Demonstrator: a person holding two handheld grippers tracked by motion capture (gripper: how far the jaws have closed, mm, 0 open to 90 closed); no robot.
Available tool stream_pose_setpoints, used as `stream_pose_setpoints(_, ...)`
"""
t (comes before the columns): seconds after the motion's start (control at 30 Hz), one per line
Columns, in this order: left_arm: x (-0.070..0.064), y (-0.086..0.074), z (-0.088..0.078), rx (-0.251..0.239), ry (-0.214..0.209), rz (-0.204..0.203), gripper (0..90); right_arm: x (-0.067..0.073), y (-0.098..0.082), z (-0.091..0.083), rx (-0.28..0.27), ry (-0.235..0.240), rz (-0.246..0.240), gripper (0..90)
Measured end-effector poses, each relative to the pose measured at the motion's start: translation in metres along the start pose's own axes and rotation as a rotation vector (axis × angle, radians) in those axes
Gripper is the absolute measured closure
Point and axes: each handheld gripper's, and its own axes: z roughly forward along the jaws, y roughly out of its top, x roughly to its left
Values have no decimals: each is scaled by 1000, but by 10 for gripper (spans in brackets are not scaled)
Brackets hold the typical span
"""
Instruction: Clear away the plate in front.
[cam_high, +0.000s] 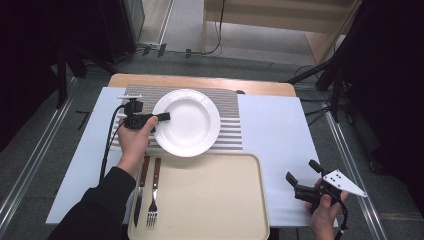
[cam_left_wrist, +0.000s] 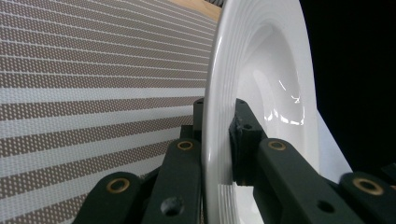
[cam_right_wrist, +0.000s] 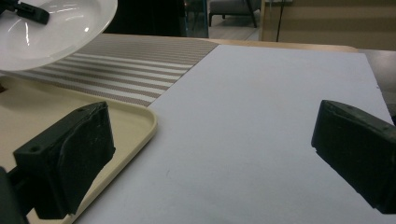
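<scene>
One round white ceramic plate (cam_high: 187, 122) over the striped brown-and-white placemat (cam_high: 227, 102), its left rim clamped by the left gripper (cam_high: 162, 116); right gripper (cam_high: 302, 174) wide open, empty, beside one beige tray (cam_high: 210, 200) bearing one knife (cam_high: 141, 192) and one fork (cam_high: 154, 195)

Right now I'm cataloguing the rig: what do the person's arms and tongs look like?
Both tongs are black. The left tongs have brass-coloured bushings and a trailing black cable. The right tongs carry a grey three-cornered plate with dark dots. A black sleeve covers the left forearm.
</scene>
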Motion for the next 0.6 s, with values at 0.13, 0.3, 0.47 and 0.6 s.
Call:
stream_pose_setpoints(0.13,-3,-5,-2,0,-22,-6,815,0,0,0,1,0,-2,0)
stream_pose_setpoints(0.3,-8,-13,-5,4,-46,-6,815,0,0,0,0,0,0,0)
stream_pose_setpoints(0.47,-12,-21,-7,13,-53,10,815,0,0,0,0,1,-2,0)
stream_pose_setpoints(0.6,-15,-28,-10,16,-61,19,815,0,0,0,0,0,-2,0)
